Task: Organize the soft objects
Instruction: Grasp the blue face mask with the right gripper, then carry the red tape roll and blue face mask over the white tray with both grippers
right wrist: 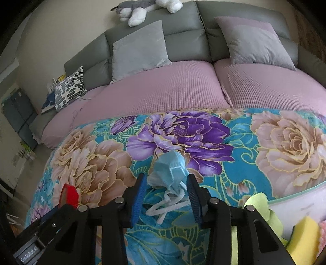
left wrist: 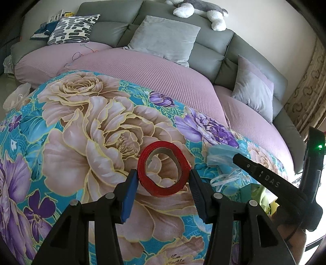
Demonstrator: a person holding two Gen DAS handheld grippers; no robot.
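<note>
You are working over a floral blanket (left wrist: 97, 130) in teal, pink and purple, spread in front of a grey sofa (left wrist: 209, 51) with mauve seat covers.

Your left gripper (left wrist: 163, 183) grasps a red tape roll (left wrist: 163, 167): the blue pads sit against its two sides, and the roll stands tilted, its hole facing the camera, above a big pink bloom. Just to its right lies a crumpled blue face mask (right wrist: 171, 169) with its white ear loops (right wrist: 167, 205) trailing toward you. Your right gripper (right wrist: 166, 197) straddles that mask, one finger on each side, but the pads do not press on it, so it is released; the mask rests on the blanket between the fingers, beside a purple flower.

At the lower right edge of the right wrist view you have a yellow sponge (right wrist: 305, 234) and a lime-green cloth (right wrist: 258, 201) on a pale surface.

Farther back, two grey cushions (right wrist: 140, 51) lean on the sofa back, a patterned black-and-white cushion (left wrist: 73, 28) sits at the far left end, and a grey-and-white plush toy (left wrist: 199, 12) lies along the top of the backrest.
</note>
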